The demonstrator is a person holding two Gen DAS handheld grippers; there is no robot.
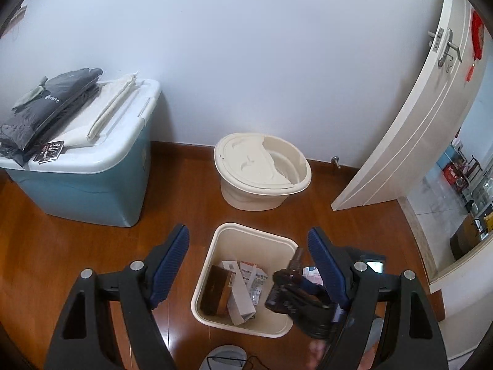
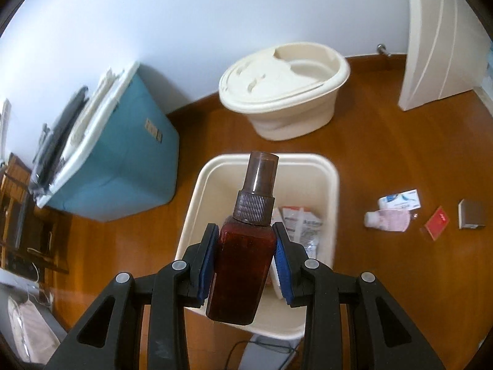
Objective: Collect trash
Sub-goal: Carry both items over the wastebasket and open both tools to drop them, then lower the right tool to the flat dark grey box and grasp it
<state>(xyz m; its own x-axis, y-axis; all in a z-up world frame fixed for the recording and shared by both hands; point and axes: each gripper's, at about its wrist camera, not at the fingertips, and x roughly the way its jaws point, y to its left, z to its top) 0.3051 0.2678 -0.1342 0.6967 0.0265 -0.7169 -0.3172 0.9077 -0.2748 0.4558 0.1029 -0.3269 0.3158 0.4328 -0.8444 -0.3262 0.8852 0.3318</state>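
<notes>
A brown spray bottle [image 2: 243,252] is clamped between the blue pads of the right gripper [image 2: 245,257], cap forward, over the cream trash bin [image 2: 334,203] on the wooden floor [image 2: 385,154]. Papers and a dark box [image 1: 217,289] are seen inside the bin. The left gripper [image 1: 248,265] is held wide apart with nothing between its pads, above the same bin. At 3 o'clock of the bin, 4 items are left on the floor: a white carton [image 2: 400,199], a pink bottle [image 2: 388,220], a red card [image 2: 436,223] and a grey box [image 2: 471,214]. A blue storage tub [image 2: 123,154] stands at 10 o'clock, a cream lidded pot [image 2: 283,92] at 12.
</notes>
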